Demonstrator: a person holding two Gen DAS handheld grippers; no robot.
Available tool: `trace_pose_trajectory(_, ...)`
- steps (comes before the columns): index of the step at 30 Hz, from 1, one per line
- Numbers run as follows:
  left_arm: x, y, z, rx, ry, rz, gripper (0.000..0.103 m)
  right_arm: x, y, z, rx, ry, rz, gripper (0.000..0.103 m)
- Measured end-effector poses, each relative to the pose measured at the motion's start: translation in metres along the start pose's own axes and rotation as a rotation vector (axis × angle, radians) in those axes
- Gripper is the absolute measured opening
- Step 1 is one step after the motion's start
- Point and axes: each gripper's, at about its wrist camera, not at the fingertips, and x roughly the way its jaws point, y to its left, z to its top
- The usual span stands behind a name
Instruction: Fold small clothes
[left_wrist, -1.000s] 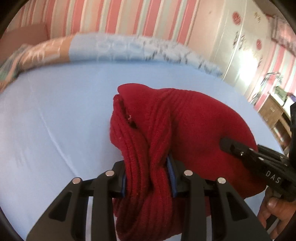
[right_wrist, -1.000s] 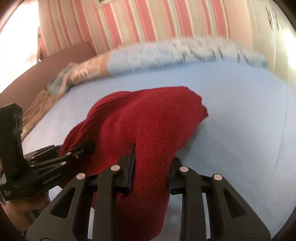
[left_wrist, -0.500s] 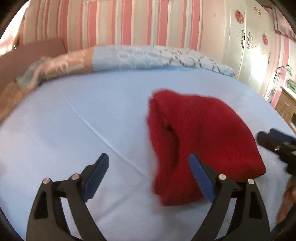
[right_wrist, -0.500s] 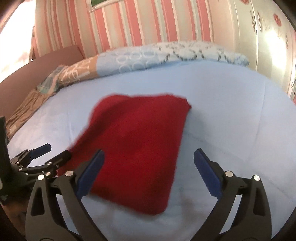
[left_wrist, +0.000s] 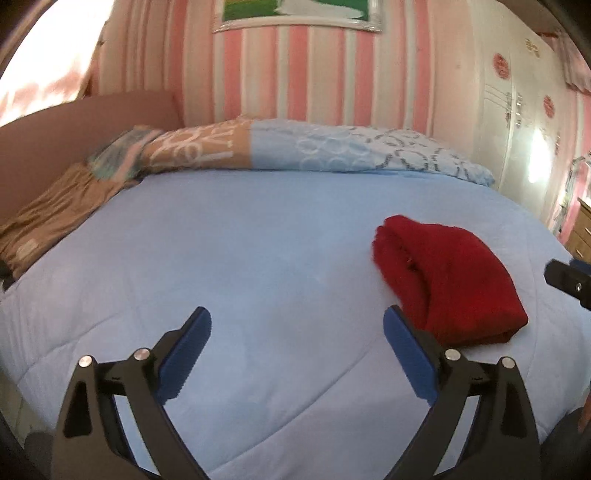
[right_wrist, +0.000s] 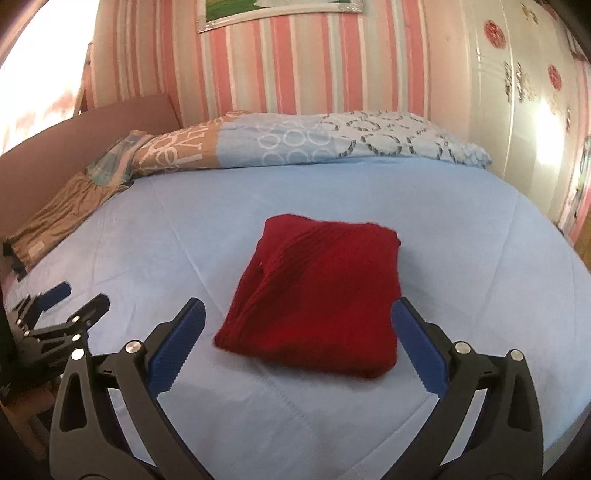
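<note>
My left gripper (left_wrist: 297, 354) has nothing between its blue pads (left_wrist: 184, 354); its jaws are opening and already stand wide over bare bedspread (left_wrist: 258, 258). My right gripper (right_wrist: 295, 343) is spread just as wide and also holds nothing, its pads well apart to either side of the near edge of the red knit garment (right_wrist: 321, 295) without touching it.

The garment lies flat on the light blue bedspread as a folded, roughly square bundle, ribbed, with a thicker rolled edge along its left side. From my right gripper it sits straight ahead, just beyond the fingertips, centred between them. From my left gripper it lies ahead and off to the right, its near corner just past the right fingertip. The bundle runs a little longer from near to far than from left to right. So my right hand is the nearer one and is already lined up on it; my left would have to swing right to reach it.

I judge the fold of this piece done, or nearly so. If another fold is wanted, it would go across that near-to-far axis, with the near edge as the place to grip.

There are no containers here. Farther off, a patterned pillow (right_wrist: 332, 140) lies across the far end of the bed, and a brown cloth (right_wrist: 55, 218) sits at the far left edge. Whether more small clothes wait there I cannot tell.
</note>
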Motion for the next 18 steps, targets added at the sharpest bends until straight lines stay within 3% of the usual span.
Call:
trace_pose_trajectory(3, -0.011, 0.019, -0.01, -0.044, 0.045, 0.025, 0.101, -0.007, 0.016, -0.013, -0.007, 0.028, -0.058, 0.1)
trace_pose_trajectory(6, -0.023, 0.02, -0.017, 0.012, 0.05, 0.069, 0.101, -0.011, 0.031, -0.021, -0.016, 0.048, -0.075, 0.1)
trace_pose_trajectory(11, -0.036, 0.02, -0.023, 0.035, 0.058, 0.054, 0.101, -0.015, 0.043, -0.022, -0.001, 0.066, -0.096, 0.1)
trace_pose_trajectory(18, -0.052, 0.014, -0.018, 0.032, 0.044, 0.042, 0.101, -0.031, 0.048, -0.022, -0.005, 0.021, -0.135, 0.1)
